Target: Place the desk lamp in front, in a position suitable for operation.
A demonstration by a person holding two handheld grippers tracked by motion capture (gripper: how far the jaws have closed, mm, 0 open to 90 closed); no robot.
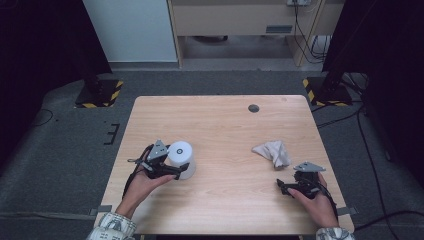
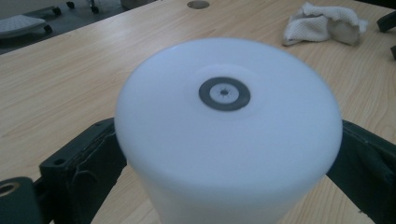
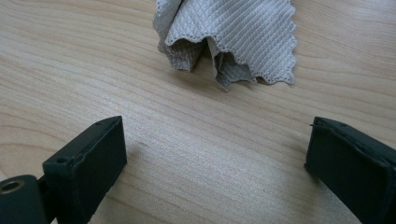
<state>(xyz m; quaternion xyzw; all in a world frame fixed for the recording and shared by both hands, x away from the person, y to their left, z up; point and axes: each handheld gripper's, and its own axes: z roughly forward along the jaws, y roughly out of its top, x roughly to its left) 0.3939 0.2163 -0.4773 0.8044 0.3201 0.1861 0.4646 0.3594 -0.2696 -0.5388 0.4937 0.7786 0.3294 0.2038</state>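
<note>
The left gripper (image 1: 172, 169) fingers hug the white round plastic cup (image 1: 181, 159); squeeze gently. The right gripper (image 1: 292, 186) fingers are spread wide, with the crumpled grey cloth (image 3: 233, 39) just ahead of them.

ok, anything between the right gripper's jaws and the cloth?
Nothing. Bare wood separates the open right gripper from the cloth in the right gripper view.
</note>
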